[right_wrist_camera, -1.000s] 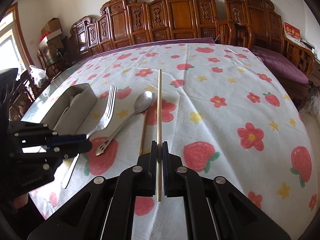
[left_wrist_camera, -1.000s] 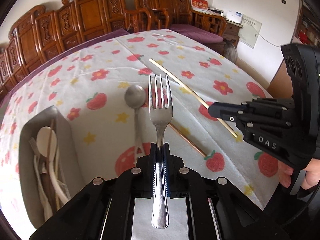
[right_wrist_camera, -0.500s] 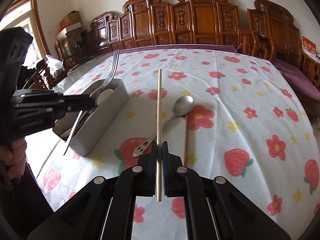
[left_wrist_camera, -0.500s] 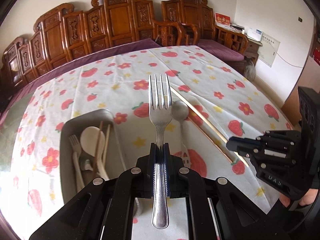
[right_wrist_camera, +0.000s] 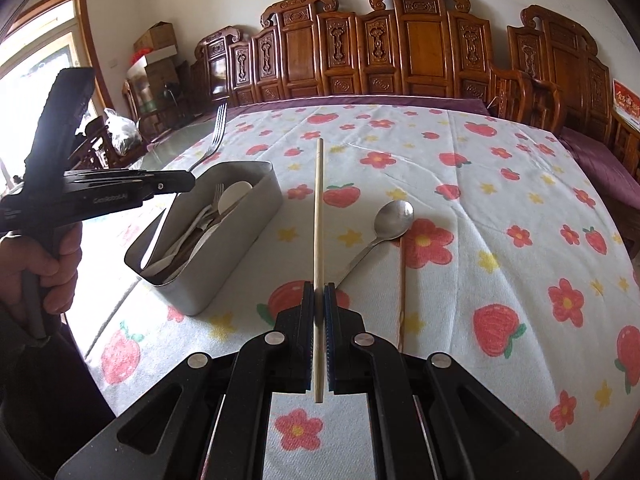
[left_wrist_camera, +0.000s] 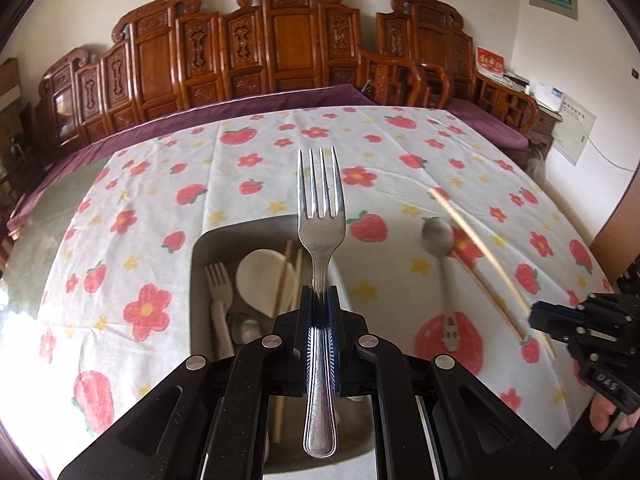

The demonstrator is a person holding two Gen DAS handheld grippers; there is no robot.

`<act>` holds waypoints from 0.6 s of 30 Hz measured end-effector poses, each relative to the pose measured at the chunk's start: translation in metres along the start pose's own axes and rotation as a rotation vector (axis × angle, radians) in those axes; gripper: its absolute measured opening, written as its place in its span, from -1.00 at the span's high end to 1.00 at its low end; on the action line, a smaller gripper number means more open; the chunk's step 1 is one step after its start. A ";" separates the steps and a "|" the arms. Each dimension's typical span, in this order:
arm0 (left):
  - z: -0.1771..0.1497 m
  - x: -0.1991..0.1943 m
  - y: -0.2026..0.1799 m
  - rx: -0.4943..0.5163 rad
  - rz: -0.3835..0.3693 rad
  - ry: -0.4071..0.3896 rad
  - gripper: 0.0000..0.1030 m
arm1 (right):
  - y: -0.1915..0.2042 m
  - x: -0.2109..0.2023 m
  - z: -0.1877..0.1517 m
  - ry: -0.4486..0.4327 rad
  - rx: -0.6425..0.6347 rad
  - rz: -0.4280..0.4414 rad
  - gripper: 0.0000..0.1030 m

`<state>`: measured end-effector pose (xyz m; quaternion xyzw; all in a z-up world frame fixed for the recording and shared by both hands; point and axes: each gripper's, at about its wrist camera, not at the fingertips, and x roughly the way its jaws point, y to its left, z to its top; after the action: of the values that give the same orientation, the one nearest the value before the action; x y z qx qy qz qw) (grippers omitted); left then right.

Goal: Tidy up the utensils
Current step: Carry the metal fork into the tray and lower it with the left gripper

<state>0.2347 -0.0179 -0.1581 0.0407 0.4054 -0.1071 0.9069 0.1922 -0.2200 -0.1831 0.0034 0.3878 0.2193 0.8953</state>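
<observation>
Utensils are spread between a grey metal box (right_wrist_camera: pixel 224 240) and the cloth around it. Largest is the worktop (right_wrist_camera: pixel 500 208), covered with a white cloth printed with strawberries and flowers; carved wooden chairs (right_wrist_camera: pixel 420 52) stand behind it. The box stands on the left part of the cloth and holds a pale fork (left_wrist_camera: pixel 218 300), a pale spoon (left_wrist_camera: pixel 260 280) and some wooden sticks; other pieces inside are hard to tell apart. The left tongs (left_wrist_camera: pixel 320 312) are clenched on the handle of a steel fork (left_wrist_camera: pixel 321 216), which hangs above the box with the prongs pointing away from the camera. The right tongs (right_wrist_camera: pixel 319 312) are clenched on a light wooden chopstick (right_wrist_camera: pixel 318 216), held in the air just beside the box. A steel spoon (right_wrist_camera: pixel 390 220) lies on the cloth to the right of this chopstick, bowl up, and a darker chopstick (right_wrist_camera: pixel 401 292) lies beside its handle. A hand (right_wrist_camera: pixel 48 268) grips the left tool.
</observation>
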 end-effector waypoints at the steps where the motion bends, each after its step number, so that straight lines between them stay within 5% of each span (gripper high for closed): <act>1: -0.002 0.003 0.005 -0.013 0.002 0.002 0.88 | 0.000 0.001 0.000 0.001 0.000 0.001 0.89; 8: -0.018 0.028 0.033 -0.096 0.008 0.044 0.88 | 0.002 0.008 0.000 0.017 -0.007 0.005 0.89; 18: -0.030 0.043 0.034 -0.076 0.044 0.098 0.88 | 0.006 0.012 -0.002 0.030 -0.017 0.004 0.89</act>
<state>0.2484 0.0127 -0.2111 0.0206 0.4522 -0.0695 0.8890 0.1961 -0.2103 -0.1915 -0.0065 0.3995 0.2245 0.8888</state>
